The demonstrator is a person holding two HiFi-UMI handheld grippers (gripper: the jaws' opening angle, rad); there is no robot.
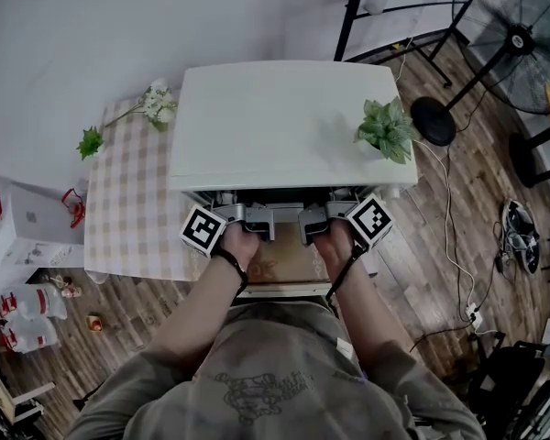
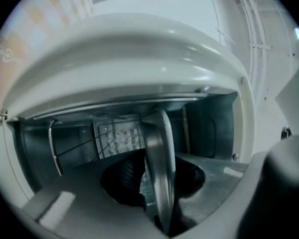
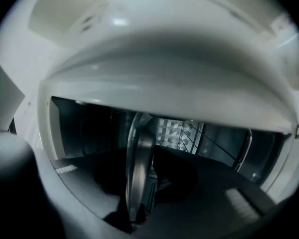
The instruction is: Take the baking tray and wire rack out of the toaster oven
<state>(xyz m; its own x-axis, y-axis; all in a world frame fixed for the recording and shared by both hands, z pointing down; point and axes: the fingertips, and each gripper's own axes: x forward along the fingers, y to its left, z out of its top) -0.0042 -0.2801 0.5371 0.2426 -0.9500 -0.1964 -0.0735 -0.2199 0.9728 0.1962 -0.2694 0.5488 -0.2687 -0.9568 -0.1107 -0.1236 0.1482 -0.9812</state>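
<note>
**Both Grippers Clamp Tray Inside Toaster Oven**

Head view: the left gripper and right gripper reach into the white toaster oven on a table. Left gripper view: jaws pinch the shiny rim of the baking tray, with the wire rack behind it. Right gripper view: jaws likewise pinch the rim, inside the oven.

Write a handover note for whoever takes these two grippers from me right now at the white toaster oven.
Left gripper: jaws shut on a thin shiny metal edge at the mouth of the white toaster oven.
Right gripper: jaws shut on what looks like the same edge.
The edge is probably the baking tray's rim, but I can't be sure.
Thin wires, likely the wire rack, sit deeper inside.
Done: brownish glass door folded down, both grips taken.
Left: draw the tray out, then the rack.
</note>
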